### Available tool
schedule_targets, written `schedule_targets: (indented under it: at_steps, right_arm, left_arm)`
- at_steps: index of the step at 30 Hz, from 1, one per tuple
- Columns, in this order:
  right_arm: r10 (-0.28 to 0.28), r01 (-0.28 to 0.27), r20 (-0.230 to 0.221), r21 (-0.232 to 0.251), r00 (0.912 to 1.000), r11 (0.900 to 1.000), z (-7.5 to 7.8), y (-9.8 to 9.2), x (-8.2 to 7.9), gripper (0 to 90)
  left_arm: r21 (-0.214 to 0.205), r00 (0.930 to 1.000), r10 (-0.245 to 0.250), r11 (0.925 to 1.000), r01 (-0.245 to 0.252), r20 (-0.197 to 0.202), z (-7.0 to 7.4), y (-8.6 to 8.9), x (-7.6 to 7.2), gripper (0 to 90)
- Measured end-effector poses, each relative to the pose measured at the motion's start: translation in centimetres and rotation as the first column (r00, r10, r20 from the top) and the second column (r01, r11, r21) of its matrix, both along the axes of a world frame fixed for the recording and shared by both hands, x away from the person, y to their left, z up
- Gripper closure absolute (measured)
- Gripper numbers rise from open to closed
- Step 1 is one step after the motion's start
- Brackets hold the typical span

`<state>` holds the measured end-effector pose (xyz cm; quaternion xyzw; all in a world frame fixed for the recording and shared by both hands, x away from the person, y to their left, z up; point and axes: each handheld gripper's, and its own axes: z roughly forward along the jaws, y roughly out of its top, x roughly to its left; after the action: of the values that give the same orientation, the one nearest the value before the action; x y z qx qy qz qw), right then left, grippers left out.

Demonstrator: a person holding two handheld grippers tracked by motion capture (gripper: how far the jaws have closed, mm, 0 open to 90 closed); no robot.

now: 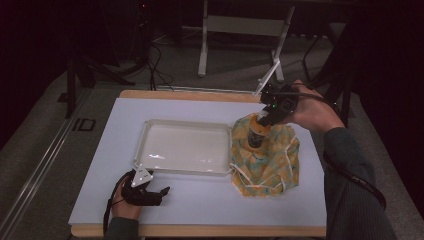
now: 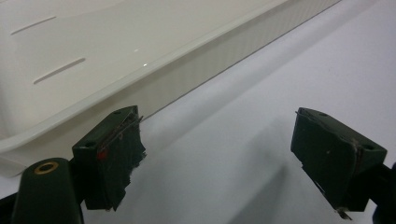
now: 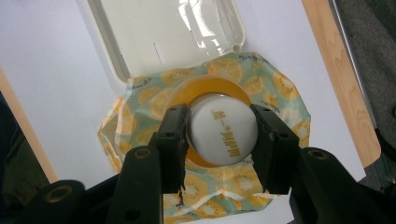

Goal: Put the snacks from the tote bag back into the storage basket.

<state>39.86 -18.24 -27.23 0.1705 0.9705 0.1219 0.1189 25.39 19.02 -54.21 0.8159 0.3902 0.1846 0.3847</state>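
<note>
White-capped orange bottle [image 3: 223,135] stands upright between the right gripper [image 3: 223,140]'s black jaws, clamped at nine and three o'clock, on a lemon-print cloth [image 1: 265,160] at the cream plastic tray [image 1: 150,131]'s three o'clock. The left gripper [image 2: 217,156] hovers spread apart, holding nothing, at the tray's seven o'clock.

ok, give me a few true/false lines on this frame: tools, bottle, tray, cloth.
1. The right tool grips the bottle by its white cap. True.
2. The bottle stands in the tray. False: it stands on the cloth, beside the tray.
3. The left tool is open and holds nothing. True.
4. The tray holds a folded cloth. False: nothing lies in it.
5. The left tool is at the table's far edge. False: it is near the front edge, by the tray's near left corner.
</note>
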Motion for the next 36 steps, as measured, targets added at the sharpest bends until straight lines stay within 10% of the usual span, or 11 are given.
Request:
schedule_targets:
  at_steps: [36]
  right_arm:
    - [0.090,-0.089,-0.007,0.011,0.9960,0.9959,-0.3,4.7,-0.6,59.0]
  left_arm:
    - [-0.009,1.0000,0.004,1.0000,-0.004,0.000,0.0,0.1,0.0,16.7]
